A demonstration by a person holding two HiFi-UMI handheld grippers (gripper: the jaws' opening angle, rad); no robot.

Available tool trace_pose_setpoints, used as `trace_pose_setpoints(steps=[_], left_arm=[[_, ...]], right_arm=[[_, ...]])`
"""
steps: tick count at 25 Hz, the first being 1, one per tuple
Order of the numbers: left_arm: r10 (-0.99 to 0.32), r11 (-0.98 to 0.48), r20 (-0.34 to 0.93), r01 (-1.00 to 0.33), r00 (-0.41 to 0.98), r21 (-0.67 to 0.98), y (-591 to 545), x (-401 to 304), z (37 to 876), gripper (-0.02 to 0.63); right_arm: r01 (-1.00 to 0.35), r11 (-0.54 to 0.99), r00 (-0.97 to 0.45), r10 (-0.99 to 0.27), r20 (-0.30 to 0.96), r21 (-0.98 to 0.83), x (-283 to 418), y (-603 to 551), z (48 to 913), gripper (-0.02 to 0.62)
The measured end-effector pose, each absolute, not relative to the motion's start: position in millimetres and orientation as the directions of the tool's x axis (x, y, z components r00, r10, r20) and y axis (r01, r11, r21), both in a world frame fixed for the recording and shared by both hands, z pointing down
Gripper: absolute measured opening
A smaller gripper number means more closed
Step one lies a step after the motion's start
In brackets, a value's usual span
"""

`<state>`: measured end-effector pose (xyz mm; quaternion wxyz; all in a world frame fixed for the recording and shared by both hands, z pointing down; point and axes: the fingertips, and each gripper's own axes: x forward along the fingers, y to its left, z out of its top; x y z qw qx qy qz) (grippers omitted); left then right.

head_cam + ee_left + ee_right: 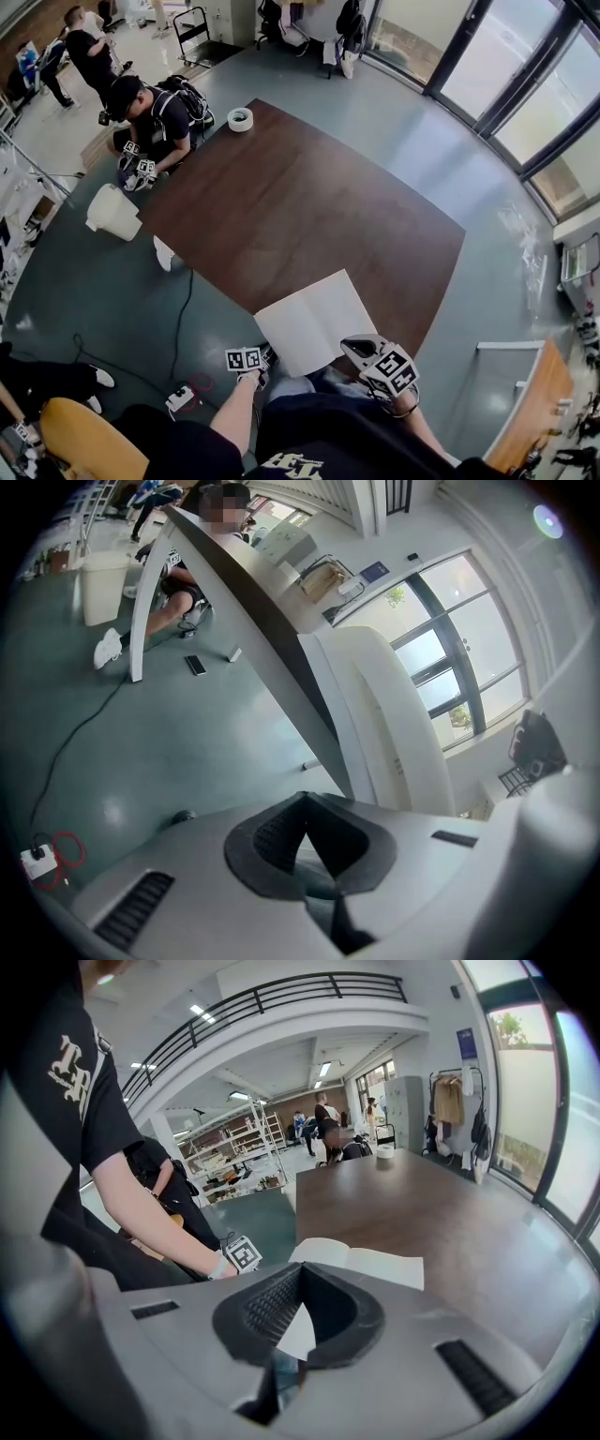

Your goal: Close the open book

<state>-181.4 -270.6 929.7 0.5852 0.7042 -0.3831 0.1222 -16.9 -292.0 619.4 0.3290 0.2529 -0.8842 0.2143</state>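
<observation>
Right gripper (351, 346) and left gripper (263, 360), both shut empty, flank the open white paper book (314, 323) overhanging the brown wooden table's (300, 206) near edge; we judge either page reachable.

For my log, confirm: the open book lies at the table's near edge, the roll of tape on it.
No: the roll of tape sits at the far corner of the table, apart from the open book at the near edge; see the head view.

Open book (314, 319): plain white pages. Bench (309, 206): dark brown. Floor (122, 281): dull grey-green. At the bench's eleven o'clock, a white tape roll (240, 119). Left gripper (265, 356) and right gripper (349, 345): grey, black-and-white square markers; fingers (272, 1309) black, ribbed.
</observation>
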Motion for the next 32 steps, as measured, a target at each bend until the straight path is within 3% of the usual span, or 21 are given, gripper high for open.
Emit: trace_pose_setpoints(steps=[32], left_arm=[[-0.614,-0.03,0.502,-0.653,0.61,0.757,-273.5,-188.2,830.2,0.005]], right_arm=[[-0.472,0.845,-0.742,-0.226,0.631,-0.252,-25.8,-315.7,617.6,-0.012]])
